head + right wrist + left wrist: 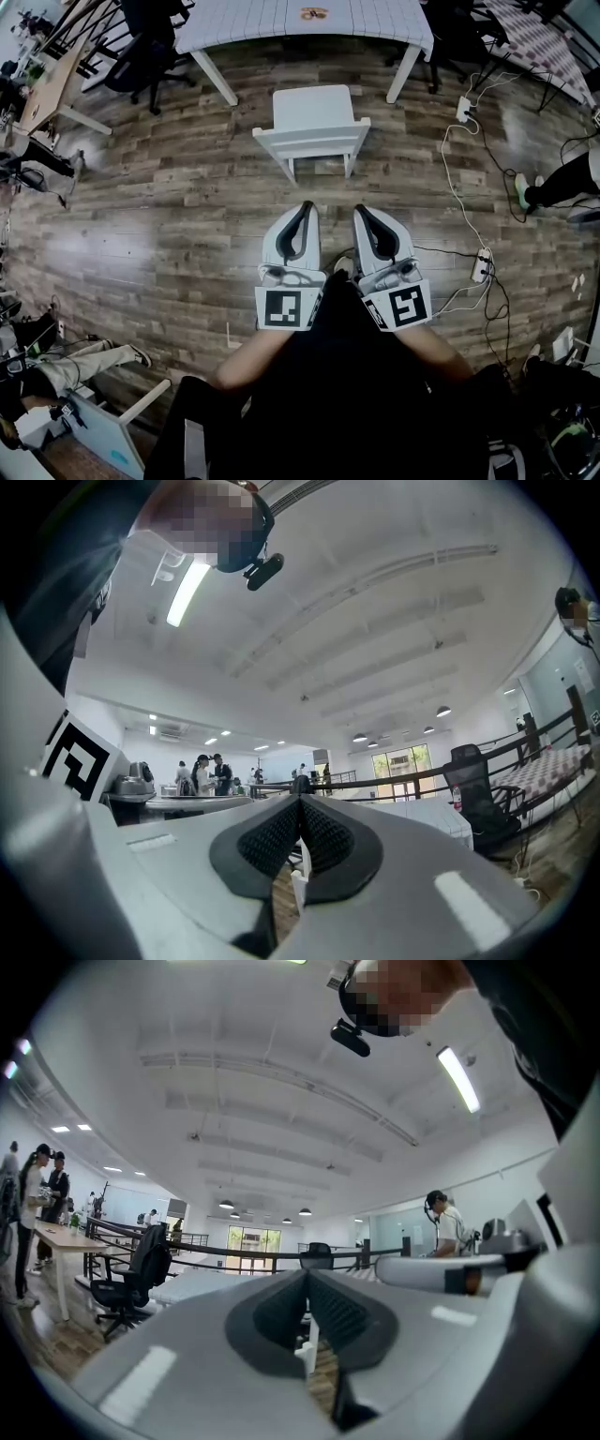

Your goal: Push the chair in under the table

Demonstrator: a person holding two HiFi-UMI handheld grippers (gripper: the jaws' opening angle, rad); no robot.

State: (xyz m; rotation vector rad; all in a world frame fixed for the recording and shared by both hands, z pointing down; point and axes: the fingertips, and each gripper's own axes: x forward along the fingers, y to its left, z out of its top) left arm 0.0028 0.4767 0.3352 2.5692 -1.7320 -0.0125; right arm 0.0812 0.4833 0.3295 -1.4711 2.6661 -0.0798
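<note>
A white chair [314,120] stands on the wood floor, its seat toward the white table [281,21] and its backrest toward me. It sits clear of the table, just in front of it. My left gripper [307,203] and right gripper [357,208] are held side by side, level, a short way behind the backrest and not touching it. Both are shut with nothing between their jaws. In the left gripper view a slice of the white chair [309,1346] shows past the closed jaws; the right gripper view shows the chair [299,885] the same way.
Black office chairs [141,56] stand at the table's left and right ends. White cables and a power strip [481,266] trail over the floor at right. A wooden desk [52,89] is far left. People's legs and a shoe [525,192] show at both edges.
</note>
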